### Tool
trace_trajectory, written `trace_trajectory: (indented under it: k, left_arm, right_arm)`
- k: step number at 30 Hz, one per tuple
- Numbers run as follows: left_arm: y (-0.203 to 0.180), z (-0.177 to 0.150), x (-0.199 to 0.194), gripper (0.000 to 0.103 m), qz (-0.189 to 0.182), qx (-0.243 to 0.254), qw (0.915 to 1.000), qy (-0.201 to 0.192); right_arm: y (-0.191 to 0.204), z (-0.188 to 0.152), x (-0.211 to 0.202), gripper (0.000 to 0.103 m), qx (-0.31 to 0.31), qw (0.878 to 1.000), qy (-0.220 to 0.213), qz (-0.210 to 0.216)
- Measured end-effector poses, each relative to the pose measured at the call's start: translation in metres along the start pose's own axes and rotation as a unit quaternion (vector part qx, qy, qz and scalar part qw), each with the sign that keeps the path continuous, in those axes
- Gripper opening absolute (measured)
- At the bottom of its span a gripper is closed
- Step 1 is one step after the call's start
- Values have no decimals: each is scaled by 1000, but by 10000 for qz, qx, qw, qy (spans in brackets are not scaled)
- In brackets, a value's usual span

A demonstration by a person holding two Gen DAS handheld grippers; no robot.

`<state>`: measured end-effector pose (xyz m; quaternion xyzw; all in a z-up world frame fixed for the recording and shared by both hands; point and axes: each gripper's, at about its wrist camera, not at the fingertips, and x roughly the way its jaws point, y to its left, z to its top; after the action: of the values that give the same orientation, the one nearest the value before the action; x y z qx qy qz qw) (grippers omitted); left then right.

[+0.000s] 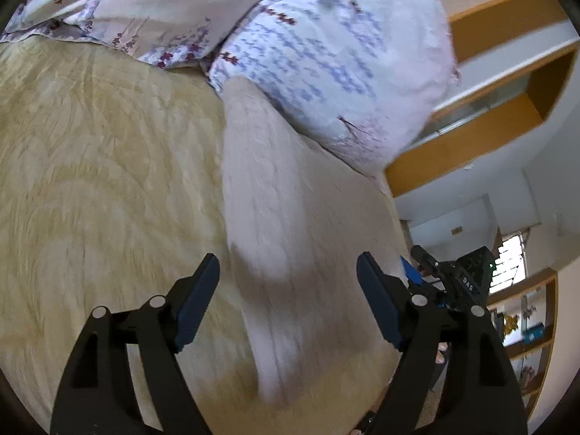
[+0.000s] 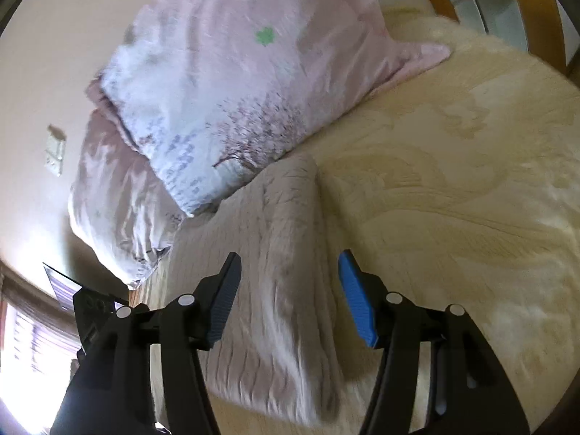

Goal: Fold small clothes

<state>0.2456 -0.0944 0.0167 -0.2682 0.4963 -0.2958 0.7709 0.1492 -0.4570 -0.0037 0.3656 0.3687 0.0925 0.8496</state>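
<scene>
A pale pinkish knitted garment (image 1: 268,217) lies folded in a long band on the cream bedspread (image 1: 90,181). In the left wrist view it runs from the pillow toward me and passes between the fingers of my left gripper (image 1: 288,272), which stands open and does not press on it. In the right wrist view the same garment (image 2: 275,253) lies flat with a straight folded edge on its right. My right gripper (image 2: 290,272) hangs open above it, pads clear of the cloth. The picture is blurred.
A floral pillow (image 1: 326,54) and a crumpled floral quilt (image 1: 127,7) lie at the head of the bed. The same pillow (image 2: 235,72) fills the far left of the right wrist view. A wooden headboard shelf (image 1: 507,83) stands to the right, and the other gripper's body (image 1: 460,279) is beside my left fingers.
</scene>
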Motion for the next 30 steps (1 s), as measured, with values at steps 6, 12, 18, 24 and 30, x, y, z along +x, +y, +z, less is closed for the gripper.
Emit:
trace_trajectory:
  k: [6, 12, 18, 24, 30]
  left_arm:
    - [8, 8, 19, 67, -99, -232, 9997, 78]
    - [-2, 10, 25, 68, -2, -60, 10000, 50]
    - [2, 11, 36, 70, -60, -164, 9997, 156]
    - [12, 31, 33, 75, -230, -487, 9985, 16]
    - [17, 62, 50, 73, -195, -694, 9974, -33]
  right_arm:
    - [9, -3, 17, 11, -303, 9995, -24, 19]
    - [18, -1, -1, 9, -752, 9948, -540, -424]
    - [-1, -1, 20, 11, -517, 9967, -84, -614]
    - [-9, 29, 14, 57, -77, 9997, -162, -150]
    - [-19, 50, 47, 42, 165, 9997, 169, -92]
